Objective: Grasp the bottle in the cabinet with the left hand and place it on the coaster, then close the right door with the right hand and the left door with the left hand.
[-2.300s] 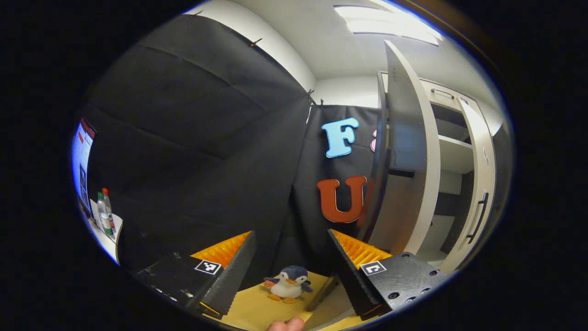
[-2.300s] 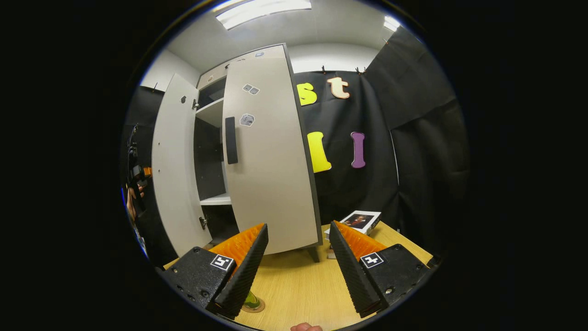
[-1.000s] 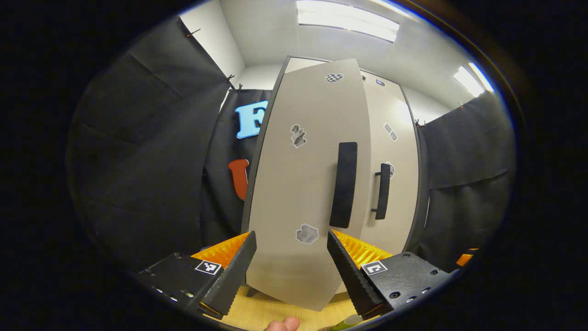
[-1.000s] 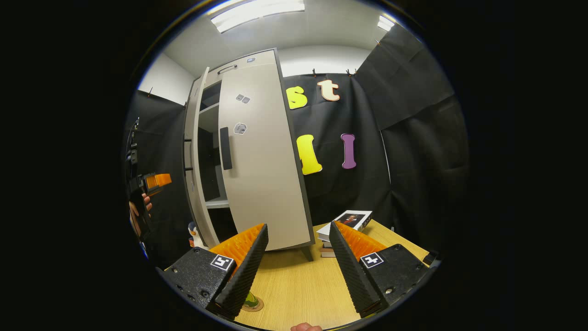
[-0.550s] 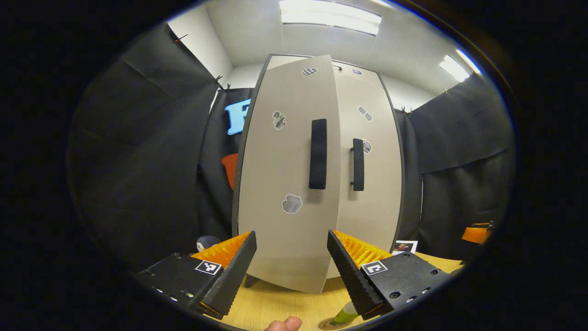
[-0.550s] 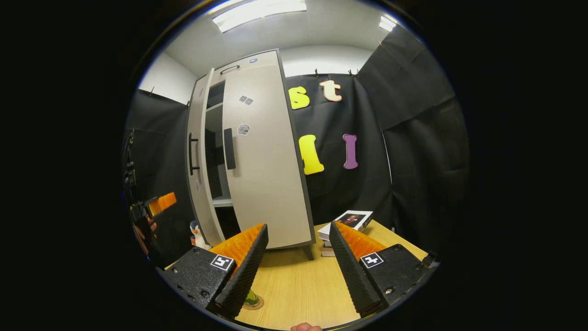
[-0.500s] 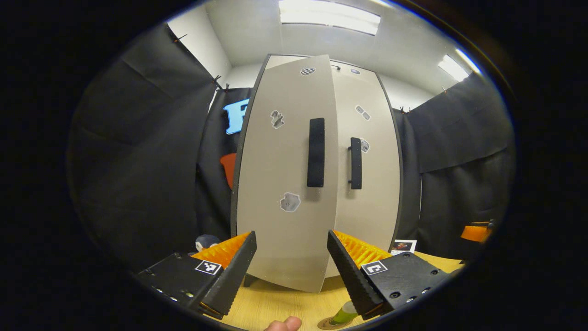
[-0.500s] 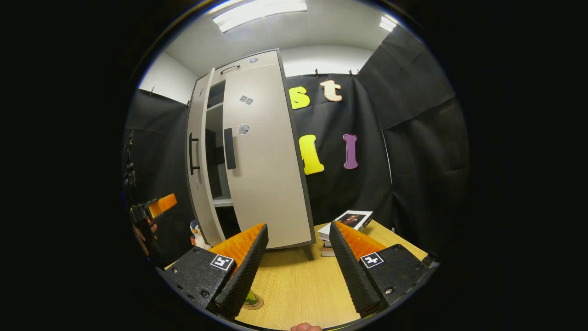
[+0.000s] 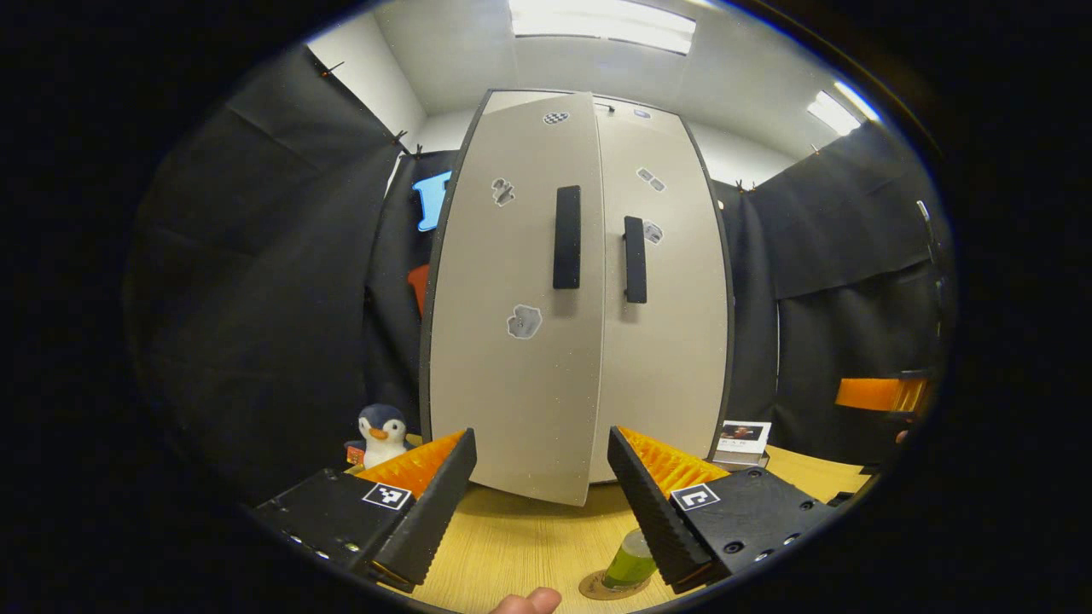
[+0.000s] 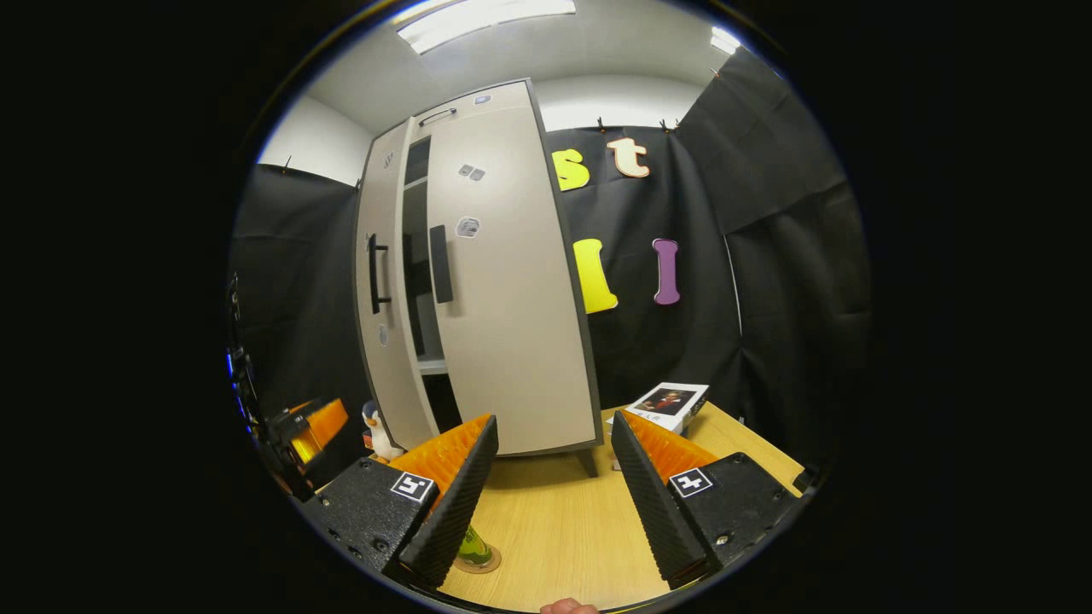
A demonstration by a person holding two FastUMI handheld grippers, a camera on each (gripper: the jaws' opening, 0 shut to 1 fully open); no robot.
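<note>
L gripper [image 9: 537,503]: spread, empty
R gripper [image 10: 550,495]: spread, empty
Bottle [image 9: 630,558]: on coaster [image 9: 597,588]
L door [image 9: 512,298]: ajar
R door [image 9: 661,281]: nrly shut

left gripper [image 9: 537,477]: my two fingers are wedge-shaped, tapering to the tips, inner faces ribbed in saw-tooth ridges.
left finger blocks: chunky textured housings behind each finger, each wearing a small square black-and-white marker tag; round screw heads dot the right block, tiny bright specks line the left one.
right gripper [image 10: 554,473]: same build, ridged wedges on textured blocks, a square marker on each, screws near the lower corners.
my fingertip [image 9: 529,602]: just the tip peeks in at the bottom edge, no sleeve to report.
far-off view of my left gripper [image 10: 309,431]: a dark body, too small for detail.
</note>
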